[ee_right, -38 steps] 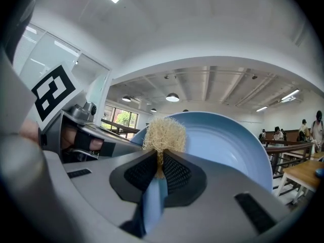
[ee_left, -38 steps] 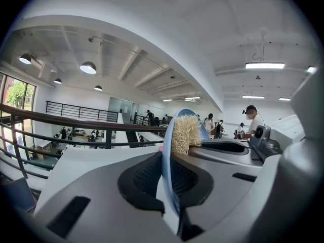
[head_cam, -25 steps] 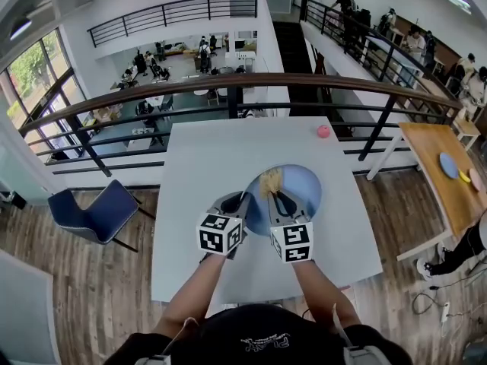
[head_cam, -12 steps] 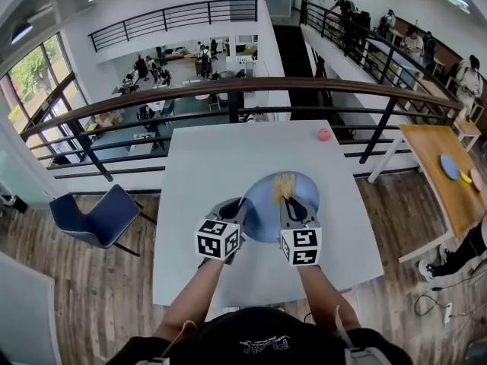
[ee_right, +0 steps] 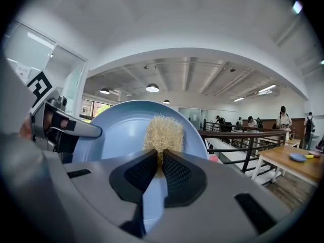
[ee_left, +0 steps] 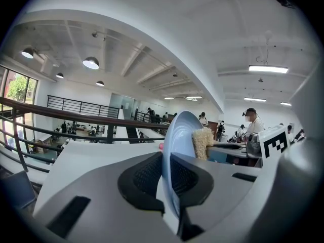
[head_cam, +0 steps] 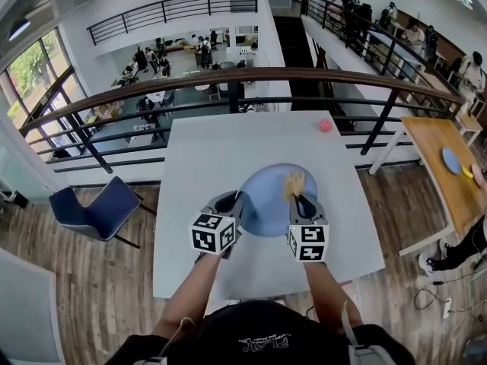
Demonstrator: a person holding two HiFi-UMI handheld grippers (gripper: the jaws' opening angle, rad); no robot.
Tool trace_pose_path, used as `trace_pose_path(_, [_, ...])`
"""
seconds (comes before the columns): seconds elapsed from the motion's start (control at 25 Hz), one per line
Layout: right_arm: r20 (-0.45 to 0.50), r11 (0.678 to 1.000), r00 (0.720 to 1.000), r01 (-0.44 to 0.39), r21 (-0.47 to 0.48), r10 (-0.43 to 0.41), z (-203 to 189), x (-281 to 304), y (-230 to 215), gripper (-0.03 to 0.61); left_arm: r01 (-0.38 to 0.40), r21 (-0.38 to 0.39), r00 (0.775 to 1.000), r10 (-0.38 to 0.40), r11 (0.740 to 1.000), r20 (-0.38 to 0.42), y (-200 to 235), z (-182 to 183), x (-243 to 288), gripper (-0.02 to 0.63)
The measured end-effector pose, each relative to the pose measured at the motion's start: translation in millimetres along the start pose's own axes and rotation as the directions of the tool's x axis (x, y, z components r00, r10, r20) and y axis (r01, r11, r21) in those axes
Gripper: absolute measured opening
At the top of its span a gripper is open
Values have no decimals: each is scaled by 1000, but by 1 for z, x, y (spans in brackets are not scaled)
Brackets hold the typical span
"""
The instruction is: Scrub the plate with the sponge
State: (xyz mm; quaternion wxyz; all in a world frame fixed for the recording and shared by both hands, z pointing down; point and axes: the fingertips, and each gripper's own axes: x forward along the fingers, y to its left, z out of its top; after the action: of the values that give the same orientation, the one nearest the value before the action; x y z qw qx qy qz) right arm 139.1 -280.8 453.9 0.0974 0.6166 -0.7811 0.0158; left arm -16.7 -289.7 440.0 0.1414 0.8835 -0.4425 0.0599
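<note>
A pale blue plate (head_cam: pixel 266 192) is held tilted over the white table (head_cam: pixel 205 150), its face toward the right. My left gripper (head_cam: pixel 236 201) is shut on its near left rim; the rim (ee_left: pixel 172 151) runs between the dark pads in the left gripper view. My right gripper (head_cam: pixel 298 198) is shut on a straw-coloured fibrous sponge (head_cam: pixel 294 182), which presses on the plate's right part. In the right gripper view the sponge (ee_right: pixel 163 133) stands out of the jaws against the plate (ee_right: pixel 121 130). The left gripper view shows the sponge (ee_left: pixel 203 143) beside the plate's edge.
A small pink ball (head_cam: pixel 326 125) lies near the table's far right corner. A dark railing (head_cam: pixel 228 82) runs behind the table, above a drop to a lower floor. A blue chair (head_cam: pixel 95 211) stands left, a wooden table (head_cam: pixel 445 166) with plates right.
The right gripper has slid the sponge from the plate's upper middle to its right side and a little lower. The left gripper has kept its hold on the rim.
</note>
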Motion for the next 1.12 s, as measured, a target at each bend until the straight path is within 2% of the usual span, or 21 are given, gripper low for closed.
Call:
trace_pose_path(0.28, [-38,999,999,31,10,-30,-16,-4,-6,44,-13,-15,1000,13,1000,0,10,-2,-8,28])
trace_pose_path(0.44, [-37,1000,999,18,14,-17,-17,-3,-3,44,-23,-31,1000,23,999,-1,16,-5,-6,28])
trace_pose_path(0.64, [-16,997,997,-75,-23,75,-9,-11,39,44,-37,-46,999,37,998,1,24,-8,-8,28])
trace_pose_path(0.88, [-21,977,979,-204,-63,203,-4,-10,92,44,-44,-52,999,45,998,6,24,-4,-6,28])
trace_pose_path(1.12, [-14,957,960,-279,-72,279,0,-5,128,44,-44,-57,999,45,997,14,23,-4,-10,28])
